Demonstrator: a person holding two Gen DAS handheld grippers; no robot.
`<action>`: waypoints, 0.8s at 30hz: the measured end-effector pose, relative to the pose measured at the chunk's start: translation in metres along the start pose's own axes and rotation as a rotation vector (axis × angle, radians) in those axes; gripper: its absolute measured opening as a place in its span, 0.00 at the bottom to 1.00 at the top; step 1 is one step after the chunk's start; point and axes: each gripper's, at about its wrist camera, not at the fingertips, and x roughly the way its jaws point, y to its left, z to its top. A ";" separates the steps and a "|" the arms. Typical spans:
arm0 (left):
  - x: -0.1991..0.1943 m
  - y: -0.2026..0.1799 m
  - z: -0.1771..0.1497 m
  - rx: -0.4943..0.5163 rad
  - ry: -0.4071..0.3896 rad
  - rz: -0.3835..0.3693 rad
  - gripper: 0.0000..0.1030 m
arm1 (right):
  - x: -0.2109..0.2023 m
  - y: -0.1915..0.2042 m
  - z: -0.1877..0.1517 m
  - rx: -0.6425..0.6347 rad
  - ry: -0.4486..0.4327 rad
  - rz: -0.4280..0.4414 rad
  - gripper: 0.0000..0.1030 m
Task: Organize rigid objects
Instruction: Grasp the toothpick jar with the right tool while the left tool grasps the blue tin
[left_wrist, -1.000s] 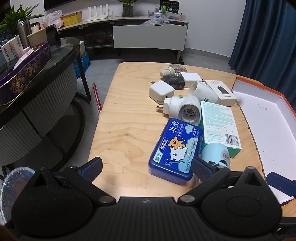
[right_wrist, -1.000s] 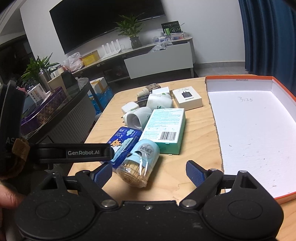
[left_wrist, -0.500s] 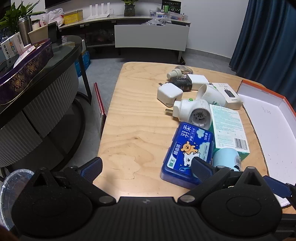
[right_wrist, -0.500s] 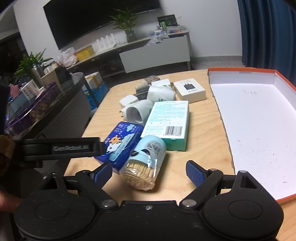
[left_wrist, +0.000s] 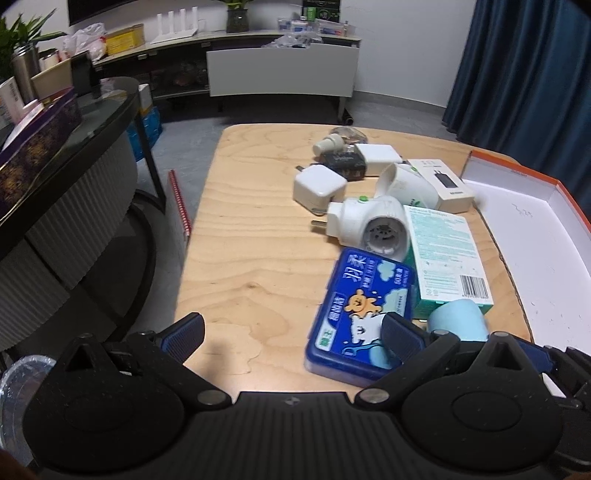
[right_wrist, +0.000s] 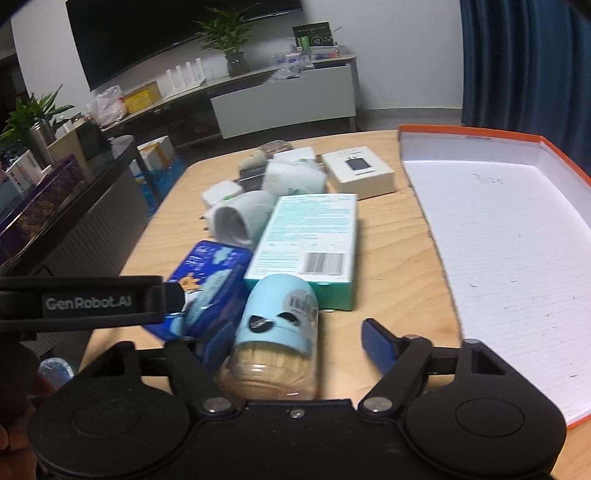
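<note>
"GenRobot.AI" on left tool (right_wrist: 173, 302), blurred Chinese lettering on blue case (left_wrist: 360, 314)

Bare wooden table (left_wrist: 255, 236) lies left of the clutter; the teal box (right_wrist: 310, 236) blocks straight ahead.

The wooden table (left_wrist: 258, 229) has lots of things on it; a blue tin (left_wrist: 360, 314) lies beside a green box (left_wrist: 445, 254) and a toothpick jar (right_wrist: 277, 332) on its side; white plugs (left_wrist: 362, 221) sit behind; an orange-edged tray (right_wrist: 517, 236) lies at the right.
</note>
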 end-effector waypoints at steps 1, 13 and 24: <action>0.002 -0.002 0.000 0.004 0.004 -0.005 1.00 | 0.003 -0.002 0.000 0.000 0.022 0.008 0.74; 0.008 -0.023 -0.003 0.054 -0.013 -0.043 1.00 | -0.011 -0.013 -0.004 -0.132 -0.007 -0.021 0.56; 0.023 -0.028 -0.006 0.041 -0.009 -0.037 0.61 | -0.028 -0.017 -0.002 -0.150 -0.027 0.043 0.56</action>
